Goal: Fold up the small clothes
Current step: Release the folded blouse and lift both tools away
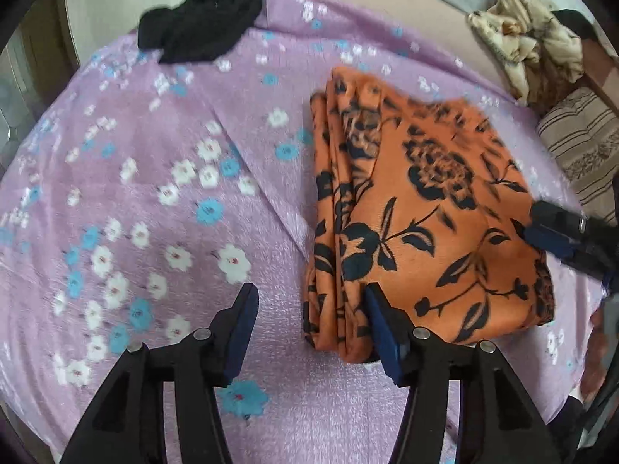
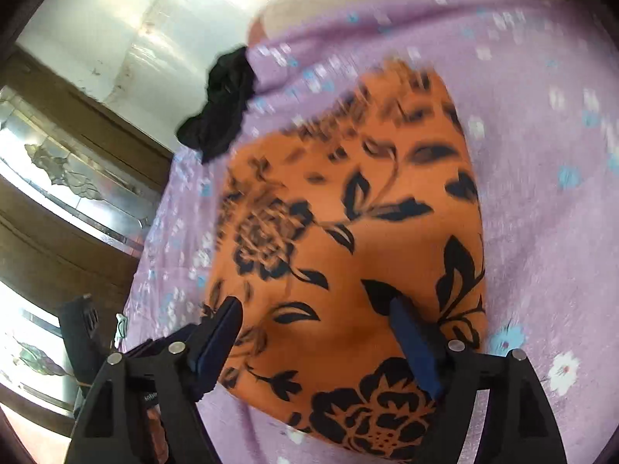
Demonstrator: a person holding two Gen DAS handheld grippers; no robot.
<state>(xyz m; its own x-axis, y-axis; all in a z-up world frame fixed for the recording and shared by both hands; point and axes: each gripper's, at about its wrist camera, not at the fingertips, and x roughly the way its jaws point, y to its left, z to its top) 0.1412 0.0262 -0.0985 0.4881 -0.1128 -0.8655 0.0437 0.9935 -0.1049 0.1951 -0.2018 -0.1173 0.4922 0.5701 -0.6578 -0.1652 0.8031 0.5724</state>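
Note:
A folded orange garment with a black flower print lies flat on the purple flowered bedsheet, its stacked folds showing along the left edge. My left gripper stands open at the garment's near left corner: the right finger is over the cloth edge, the left finger over bare sheet, and nothing is gripped. In the right wrist view the orange garment fills the middle. My right gripper hovers open above its near end with only cloth below. That gripper also shows at the garment's right edge.
A crumpled black garment lies at the far left edge of the bed, also seen as the black garment. A beige crumpled cloth and a striped cushion sit at the right. A mirrored wardrobe stands beside the bed.

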